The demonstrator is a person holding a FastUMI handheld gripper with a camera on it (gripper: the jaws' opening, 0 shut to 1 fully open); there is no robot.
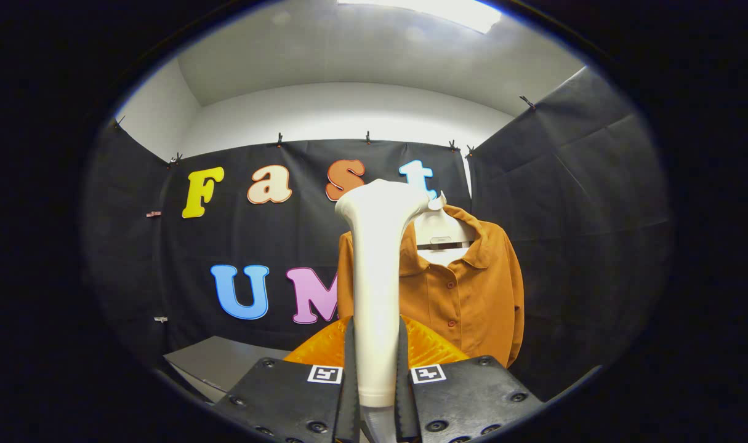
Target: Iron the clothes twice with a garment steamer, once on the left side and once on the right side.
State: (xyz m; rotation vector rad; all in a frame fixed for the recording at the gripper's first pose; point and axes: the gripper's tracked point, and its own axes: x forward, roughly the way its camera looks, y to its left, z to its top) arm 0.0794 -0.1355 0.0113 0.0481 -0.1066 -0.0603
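So the gripper (pixel 375 369) has the garment steamer (pixel 377 289) clamped by its white handle, both fingers (pixel 351 375) pressed tight against either side of it, so the jaws sit narrow with the handle filling the gap. The steamer stands upright between the fingers, and its wider head at the top flares out and overlaps the collar area of the shirt (pixel 466 295) from this angle. That shirt is a rust-orange button-up hanging on a white hanger (pixel 440 237) beyond the fingers, slightly right of the steamer, with its collar open and a row of buttons down the front. Whether the steamer head is actually touching the fabric or just sitting in front of it, I honestly can't tell from here. Behind the fingers there's an orange quilted-looking thing (pixel 423 351), and a grey table (pixel 226 363) off to the left.
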